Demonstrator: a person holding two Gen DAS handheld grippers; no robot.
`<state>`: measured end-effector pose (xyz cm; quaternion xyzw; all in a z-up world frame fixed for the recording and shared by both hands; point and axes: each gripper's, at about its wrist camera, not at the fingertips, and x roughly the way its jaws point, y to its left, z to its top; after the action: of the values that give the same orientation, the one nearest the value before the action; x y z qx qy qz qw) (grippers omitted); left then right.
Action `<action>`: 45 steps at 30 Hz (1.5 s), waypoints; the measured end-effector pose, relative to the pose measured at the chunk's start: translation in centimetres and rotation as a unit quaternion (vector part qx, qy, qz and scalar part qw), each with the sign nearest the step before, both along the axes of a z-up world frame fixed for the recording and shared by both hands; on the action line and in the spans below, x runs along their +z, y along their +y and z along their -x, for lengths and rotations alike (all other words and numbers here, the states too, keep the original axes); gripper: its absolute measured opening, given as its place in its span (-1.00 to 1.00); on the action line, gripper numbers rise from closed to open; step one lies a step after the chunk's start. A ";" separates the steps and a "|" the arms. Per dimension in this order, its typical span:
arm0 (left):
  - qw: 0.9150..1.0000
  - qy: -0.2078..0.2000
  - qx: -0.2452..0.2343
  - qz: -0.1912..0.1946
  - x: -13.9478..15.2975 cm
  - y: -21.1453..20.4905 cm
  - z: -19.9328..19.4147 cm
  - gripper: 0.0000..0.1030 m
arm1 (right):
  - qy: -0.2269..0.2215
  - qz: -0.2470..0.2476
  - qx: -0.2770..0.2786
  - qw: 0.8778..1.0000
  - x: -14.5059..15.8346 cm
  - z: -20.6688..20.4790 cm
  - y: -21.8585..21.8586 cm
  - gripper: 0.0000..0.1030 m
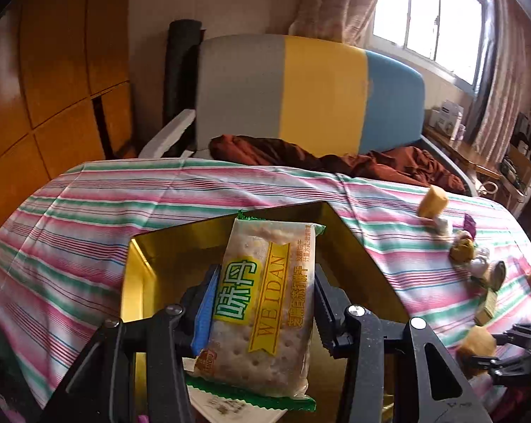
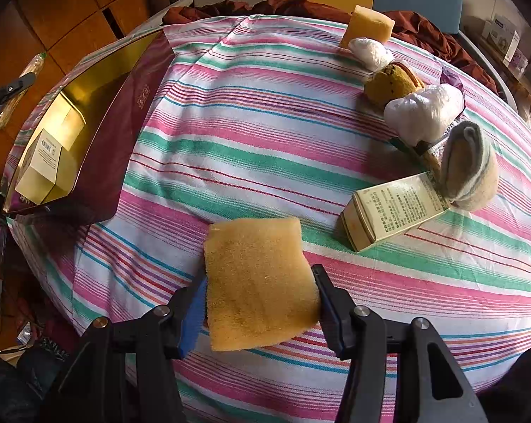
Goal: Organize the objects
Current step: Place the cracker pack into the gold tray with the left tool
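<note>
A: Two views. Left wrist: left gripper (image 1: 261,312) clamped on cracker pack (image 1: 261,313), over the gold box (image 1: 142,275)?

B: Yes. Light, brittle, slick wrapper; hold flat sides, gently.

A: Right wrist?

B: Right gripper (image 2: 260,299) pinches sponge (image 2: 258,282) above striped cloth (image 2: 265,148). Soft, light; grip mid-body.

- Box (image 2: 89,112) stands at the far left of the table (image 2: 265,134), a carton (image 2: 41,162) inside.
- Sponge (image 2: 260,282) lies near, centre.
- Small carton (image 2: 392,211) lies to its right.
- Wrapped items (image 2: 424,112) lie farther right.
</note>
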<state>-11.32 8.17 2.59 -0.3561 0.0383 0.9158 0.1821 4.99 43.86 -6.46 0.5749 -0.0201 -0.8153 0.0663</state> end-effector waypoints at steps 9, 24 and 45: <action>0.995 -0.067 0.068 0.018 -4.3 -4.9 7.0 -0.04 | 0.000 -0.002 -0.005 1.000 -1.1 1.1 -1.2 0.09; 0.992 -0.083 0.093 0.023 -5.9 -6.3 5.9 -0.04 | -0.007 -0.019 -0.007 1.000 -1.3 3.7 -2.9 0.09; 0.996 0.012 0.082 -0.016 -1.0 -4.6 -6.4 0.99 | 0.016 -0.008 -0.041 0.999 -1.0 3.3 -3.7 0.09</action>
<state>-4.94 3.60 1.61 -0.3436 -0.0036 0.9324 0.1120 1.66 40.14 -7.44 0.5611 -0.0363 -0.8265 0.0282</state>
